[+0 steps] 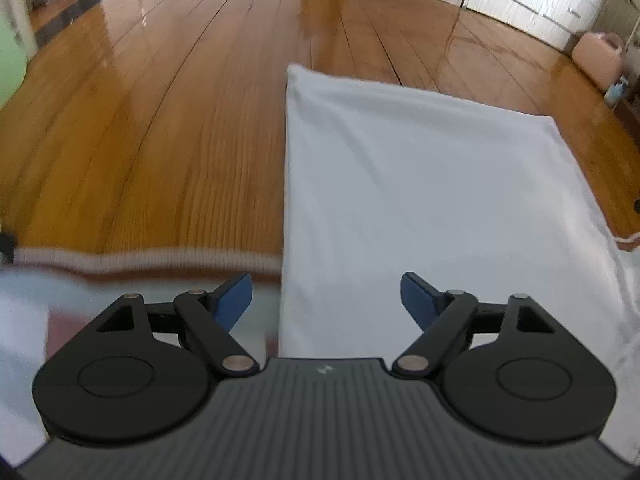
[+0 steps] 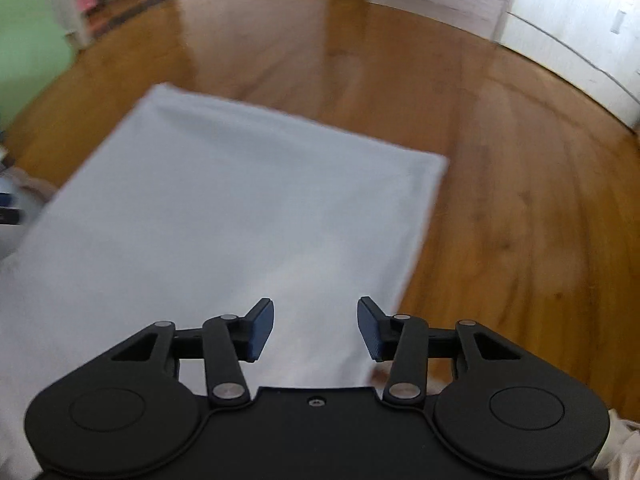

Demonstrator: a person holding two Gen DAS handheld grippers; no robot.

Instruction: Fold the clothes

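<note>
White cloth (image 1: 420,200) lies folded flat; left gripper (image 1: 326,300) and right gripper (image 2: 316,328), both released, should next pinch near corners squarely.

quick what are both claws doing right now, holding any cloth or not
left claw: open, nothing held, above the white cloth
right claw: open, nothing held, above the same cloth

White folded garment (image 1: 420,200) flat on glossy wooden floor (image 1: 160,120)
</note>
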